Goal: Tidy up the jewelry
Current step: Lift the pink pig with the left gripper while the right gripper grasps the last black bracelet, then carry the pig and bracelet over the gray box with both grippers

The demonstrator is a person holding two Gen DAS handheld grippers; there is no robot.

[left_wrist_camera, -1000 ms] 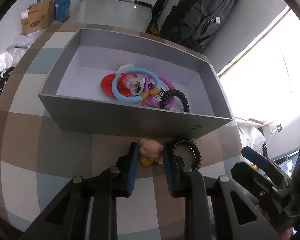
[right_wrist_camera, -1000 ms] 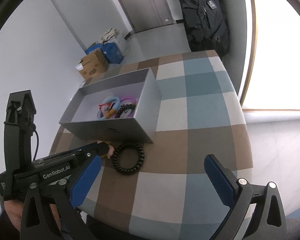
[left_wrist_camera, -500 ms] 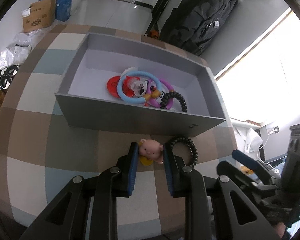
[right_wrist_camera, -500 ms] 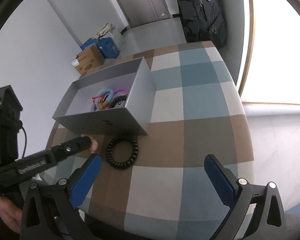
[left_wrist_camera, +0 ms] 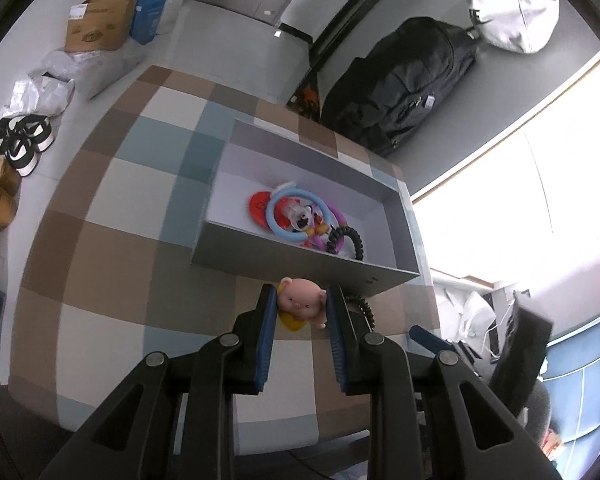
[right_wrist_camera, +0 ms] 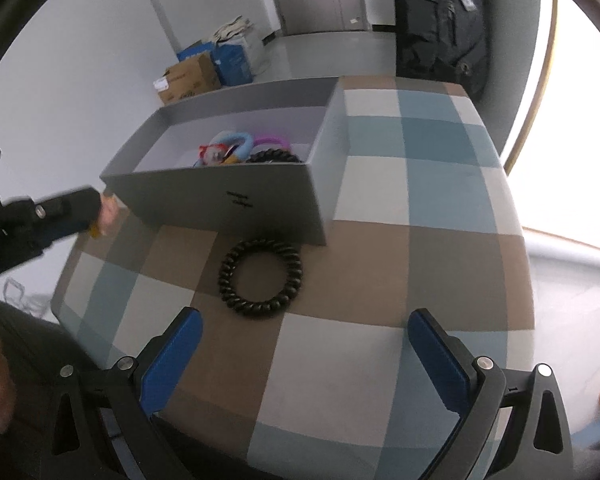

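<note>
My left gripper is shut on a pink pig charm with a yellow part, held above the checked table in front of the grey box. The box holds a blue ring, a purple ring, a red disc and a black coil hair tie. A second black coil hair tie lies on the table before the box. My right gripper is open and empty, just short of that tie. The left gripper shows in the right wrist view by the box's left corner.
The table has a blue, brown and white checked cloth; its edges are close on the right and front. A black backpack leans beyond the table. Cardboard boxes and shoes lie on the floor.
My left gripper has risen with the pig charm, so the box looks smaller and farther. My right gripper has moved closer to the loose black hair tie and the box.
</note>
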